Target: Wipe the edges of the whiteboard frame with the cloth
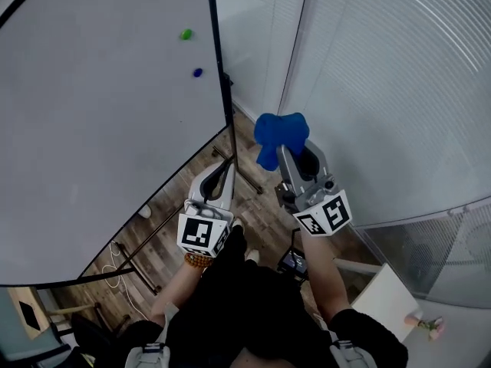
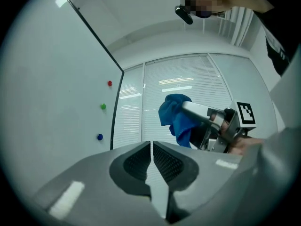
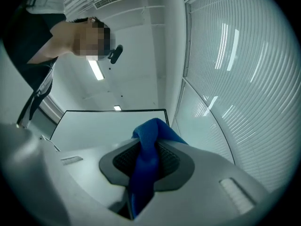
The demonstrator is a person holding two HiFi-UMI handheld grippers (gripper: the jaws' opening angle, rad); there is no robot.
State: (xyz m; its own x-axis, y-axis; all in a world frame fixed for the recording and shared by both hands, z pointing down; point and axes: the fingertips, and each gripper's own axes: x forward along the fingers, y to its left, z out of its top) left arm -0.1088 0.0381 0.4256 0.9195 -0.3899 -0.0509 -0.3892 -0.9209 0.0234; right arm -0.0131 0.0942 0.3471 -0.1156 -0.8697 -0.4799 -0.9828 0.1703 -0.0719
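The person's dark torso point(image 1: 245, 305) fills the bottom of the head view, with both arms reaching forward. The right gripper point(image 1: 285, 152) is clamped on the cloth point(image 1: 280, 133). A blue bunch stands out past the tips, and in the right gripper view a tail hangs back between the pads. That leaves a soft wad in front to press on an edge.

The cloth is held in the air, near the whiteboard point(image 1: 100, 113) but apart from it. It sits to the right of the frame point(image 1: 219, 67), whose black right-hand edge runs down toward the wood floor point(image 1: 257, 205).

The left gripper point(image 1: 228, 165) has its jaws drawn together to a thin slit, with nothing in them. Its tips lie just beside the lower part of that edge, perhaps to steady the board, though I cannot tell whether they touch it.

Three magnets point(image 1: 186, 34), red, green and blue, sit on the board close to the edge. Wiping looks not yet begun. The likely next move is to bring the wad left onto the frame.
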